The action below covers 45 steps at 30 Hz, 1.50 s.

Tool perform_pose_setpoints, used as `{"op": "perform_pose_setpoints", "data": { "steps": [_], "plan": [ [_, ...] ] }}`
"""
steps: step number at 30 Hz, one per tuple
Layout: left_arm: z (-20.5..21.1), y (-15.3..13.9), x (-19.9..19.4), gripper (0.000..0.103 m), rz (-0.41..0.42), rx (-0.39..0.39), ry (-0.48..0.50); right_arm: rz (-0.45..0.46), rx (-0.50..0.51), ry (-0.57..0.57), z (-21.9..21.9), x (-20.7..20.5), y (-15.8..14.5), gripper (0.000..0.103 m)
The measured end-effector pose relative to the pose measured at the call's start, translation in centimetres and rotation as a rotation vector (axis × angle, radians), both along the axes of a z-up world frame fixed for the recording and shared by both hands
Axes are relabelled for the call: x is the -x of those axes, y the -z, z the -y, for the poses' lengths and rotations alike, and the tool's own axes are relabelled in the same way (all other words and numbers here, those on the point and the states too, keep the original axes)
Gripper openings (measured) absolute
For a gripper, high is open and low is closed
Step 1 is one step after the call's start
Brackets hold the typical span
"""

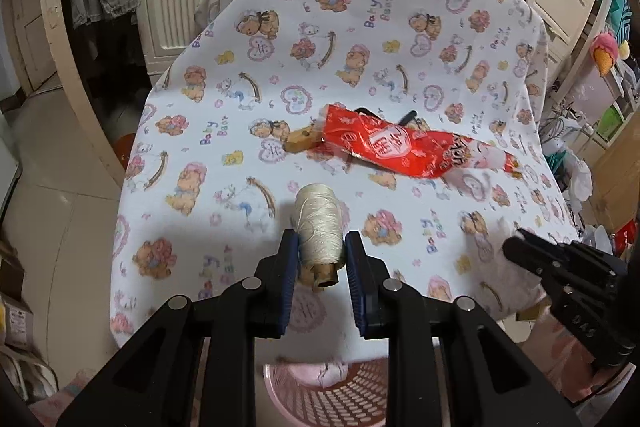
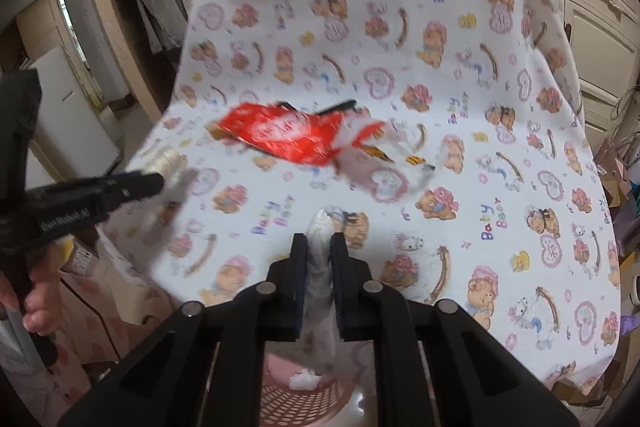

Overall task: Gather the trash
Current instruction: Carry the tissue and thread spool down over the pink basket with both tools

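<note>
My left gripper (image 1: 322, 247) is shut on a cream thread spool (image 1: 320, 227) near the front edge of the table (image 1: 180, 187), which a bear-print cloth covers. The spool also shows in the right wrist view (image 2: 166, 161). My right gripper (image 2: 319, 247) is shut on a crumpled whitish wrapper (image 2: 320, 267), above a pink basket (image 2: 304, 399) that holds a white scrap. A red snack wrapper (image 1: 400, 145) lies mid-table, also in the right wrist view (image 2: 288, 135). A wooden piece (image 1: 302, 139) lies at its left end.
The pink basket (image 1: 332, 391) sits below the table's front edge. A clear wrapper with yellow print (image 2: 408, 157) lies right of the red one. A black item (image 1: 408, 117) pokes out behind it. Cabinets stand behind, clutter and boxes at both sides.
</note>
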<state>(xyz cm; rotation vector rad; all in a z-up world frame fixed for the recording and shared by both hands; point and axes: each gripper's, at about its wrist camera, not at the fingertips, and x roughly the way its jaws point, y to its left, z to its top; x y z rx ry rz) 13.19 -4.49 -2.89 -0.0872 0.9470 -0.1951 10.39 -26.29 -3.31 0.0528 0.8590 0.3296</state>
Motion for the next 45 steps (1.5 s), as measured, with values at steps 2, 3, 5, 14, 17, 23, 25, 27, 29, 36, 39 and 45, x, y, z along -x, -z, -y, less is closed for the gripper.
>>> {"op": "perform_pose_setpoints", "data": {
  "steps": [2, 3, 5, 14, 17, 23, 25, 27, 29, 36, 39, 45],
  "plan": [
    [0.2, -0.5, 0.6, 0.022, -0.007, -0.003, 0.008, 0.005, -0.034, 0.001, 0.0, 0.9, -1.0, 0.011],
    [0.4, -0.7, 0.8, 0.022, -0.012, -0.005, 0.012, 0.007, -0.047, 0.001, 0.0, 1.2, -1.4, 0.011],
    [0.8, -1.2, 1.1, 0.022, -0.017, -0.007, 0.019, 0.027, -0.075, -0.012, -0.4, 2.1, -2.6, 0.011],
    [0.3, -1.8, 4.1, 0.022, -0.132, 0.007, -0.014, 0.05, -0.105, -0.026, -2.5, 6.3, -5.6, 0.011],
    [-0.2, -0.3, 5.2, 0.022, -0.204, 0.035, -0.026, 0.046, -0.155, -0.043, -2.8, 7.8, -5.5, 0.011],
    [-0.6, 1.5, 7.1, 0.022, -0.232, 0.036, -0.03, -0.012, -0.135, -0.038, -3.6, 9.0, -3.1, 0.011],
    [-0.6, 1.8, 7.3, 0.022, -0.236, 0.033, -0.024, -0.047, -0.135, -0.024, -3.4, 9.0, -1.9, 0.011],
    [-0.3, 2.1, 7.6, 0.022, -0.239, 0.011, -0.011, -0.07, -0.119, -0.016, -3.4, 8.9, -0.9, 0.011],
    [-0.1, 2.7, 7.6, 0.022, -0.252, 0.01, 0.002, -0.086, -0.101, -0.015, -3.5, 8.7, 0.0, 0.011],
    [0.0, 6.0, 7.9, 0.022, -0.36, 0.017, 0.025, -0.188, -0.039, 0.025, -3.2, 7.1, 4.7, 0.011],
    [-0.2, 7.1, 7.7, 0.022, -0.383, -0.018, 0.036, -0.217, 0.039, 0.034, -3.9, 6.7, 6.6, 0.011],
    [-0.9, 9.3, 7.4, 0.022, -0.439, -0.046, 0.015, -0.286, 0.079, 0.029, -4.6, 6.1, 9.9, 0.012]
  ]
}}
